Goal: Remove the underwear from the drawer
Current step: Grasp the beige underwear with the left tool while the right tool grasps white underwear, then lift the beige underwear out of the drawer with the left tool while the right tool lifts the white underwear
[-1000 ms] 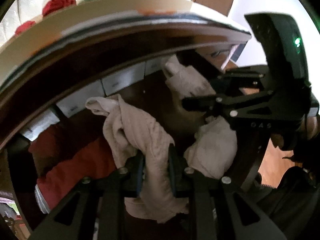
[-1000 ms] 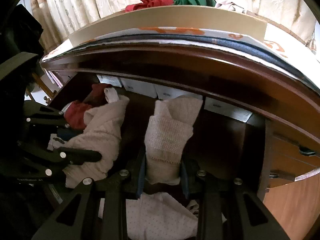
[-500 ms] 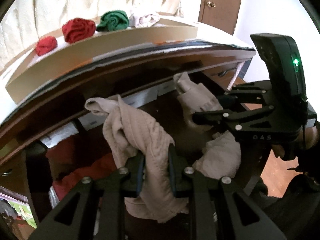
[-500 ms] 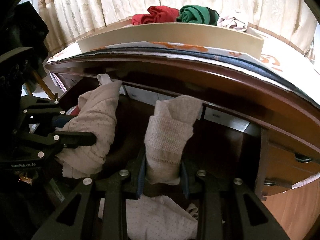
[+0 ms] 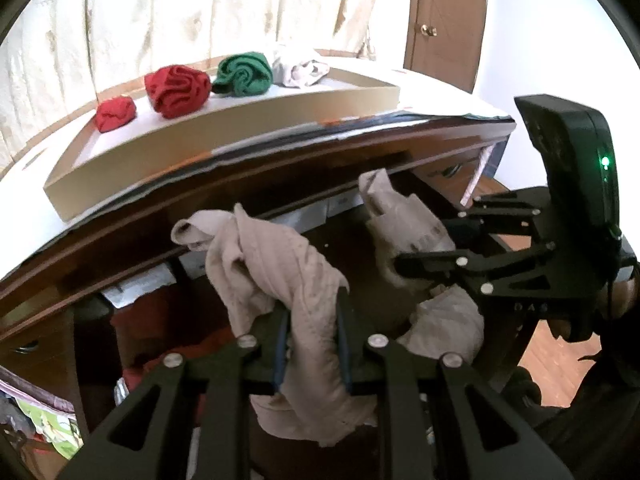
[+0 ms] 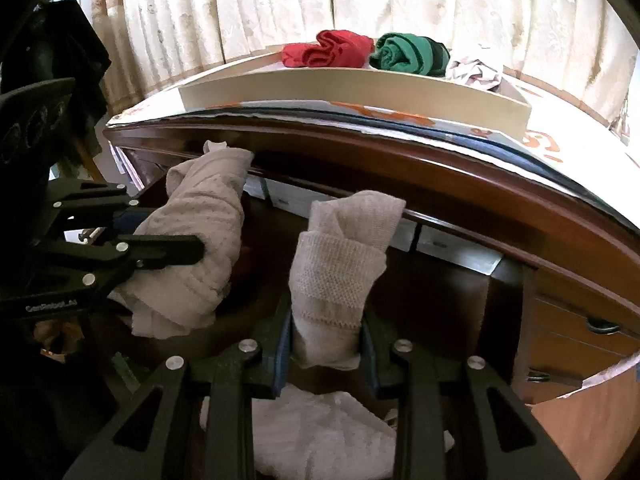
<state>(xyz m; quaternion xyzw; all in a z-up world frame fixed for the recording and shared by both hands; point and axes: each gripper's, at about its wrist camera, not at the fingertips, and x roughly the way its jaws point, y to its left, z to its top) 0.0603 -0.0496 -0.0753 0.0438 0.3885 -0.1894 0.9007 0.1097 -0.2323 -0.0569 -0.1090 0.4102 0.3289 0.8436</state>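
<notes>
My left gripper (image 5: 311,344) is shut on a beige piece of underwear (image 5: 276,276) and holds it above the open dark wooden drawer (image 5: 168,320). It also shows in the right wrist view (image 6: 200,232). My right gripper (image 6: 326,354) is shut on a second beige folded piece (image 6: 340,264), which also shows in the left wrist view (image 5: 404,220). A white garment (image 6: 320,432) lies in the drawer below the right gripper, and red cloth (image 5: 200,348) lies at the drawer's left.
A shallow cardboard tray (image 5: 224,148) on the dresser top holds red (image 5: 176,90), green (image 5: 244,74) and white (image 5: 298,68) rolled garments. The dresser's wooden front edge (image 6: 440,176) overhangs the drawer. Curtains hang behind. Smaller drawers with handles (image 6: 600,326) are at the right.
Both grippers have risen out of the drawer with their beige pieces. The tray on the dresser top has come more into view.
</notes>
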